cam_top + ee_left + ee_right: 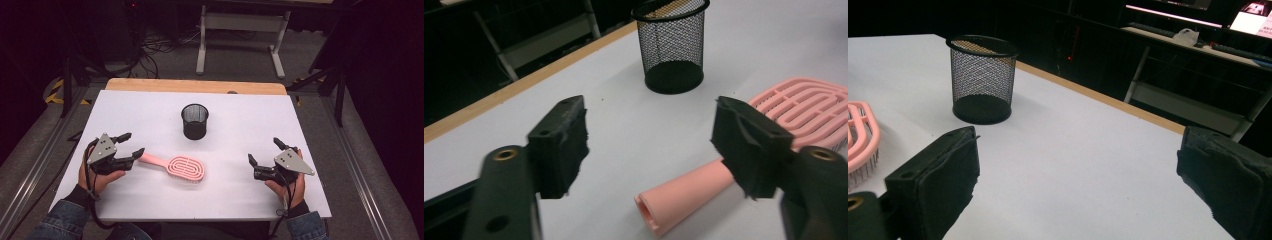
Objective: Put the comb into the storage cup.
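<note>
The left gripper [131,144] is hovering open-jawed at the handle tip of the pink plastic slotted hairbrush [176,166] lying before the black wire-mesh cup [194,121]; closing on it seems next. The right gripper [263,151] is waiting, spread wide, empty. Bristles are facing down, mostly hidden

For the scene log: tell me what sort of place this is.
Probably a lab or workshop data-collection bench: a white table on a dark floor with cables, another metal-legged workbench behind, and handheld grippers beside a pink hairbrush.
</note>
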A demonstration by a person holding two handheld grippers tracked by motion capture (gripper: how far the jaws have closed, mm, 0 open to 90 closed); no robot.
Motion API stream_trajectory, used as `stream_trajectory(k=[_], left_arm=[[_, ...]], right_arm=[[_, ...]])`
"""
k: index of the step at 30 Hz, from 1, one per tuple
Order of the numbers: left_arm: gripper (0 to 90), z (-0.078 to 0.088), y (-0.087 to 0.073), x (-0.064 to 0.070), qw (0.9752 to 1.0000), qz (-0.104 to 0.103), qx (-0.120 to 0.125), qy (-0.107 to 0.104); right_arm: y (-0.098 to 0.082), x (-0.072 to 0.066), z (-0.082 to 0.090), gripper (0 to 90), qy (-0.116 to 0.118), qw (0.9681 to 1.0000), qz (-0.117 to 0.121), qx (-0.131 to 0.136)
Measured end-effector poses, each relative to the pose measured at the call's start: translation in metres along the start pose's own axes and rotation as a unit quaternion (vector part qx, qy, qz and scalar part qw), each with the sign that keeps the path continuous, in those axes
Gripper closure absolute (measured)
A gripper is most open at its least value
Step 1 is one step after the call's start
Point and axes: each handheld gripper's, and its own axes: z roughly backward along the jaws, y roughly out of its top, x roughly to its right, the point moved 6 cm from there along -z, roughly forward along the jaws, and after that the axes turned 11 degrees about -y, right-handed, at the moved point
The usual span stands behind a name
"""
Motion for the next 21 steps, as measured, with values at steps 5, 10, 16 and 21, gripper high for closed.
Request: stream_trajectory(k=[5,10,16,21], left_arm=[[56.5,-0.014,0.002,-0.004,0.9996,0.002,-0.026,-0.014],[73.5,-0.037,0.009,-0.007,0.9977,0.001,-0.061,-0.029],[89.9,-0.054,0.004,-0.009,0.9919,0.007,-0.119,-0.045],[90.0,-0.061,-0.004,-0.009,0.9866,0.016,-0.154,-0.053]], right_arm=[[-0.002,0.001,-0.002,4.4,0.001,1.0,-0.004,-0.005],[-0.005,0.0,-0.005,4.8,0.002,0.9999,0.001,-0.016],[-0.008,-0.001,-0.006,5.4,0.006,0.9997,0.006,-0.024],[-0.009,-0.002,-0.007,5.6,0.006,0.9995,0.013,-0.028]])
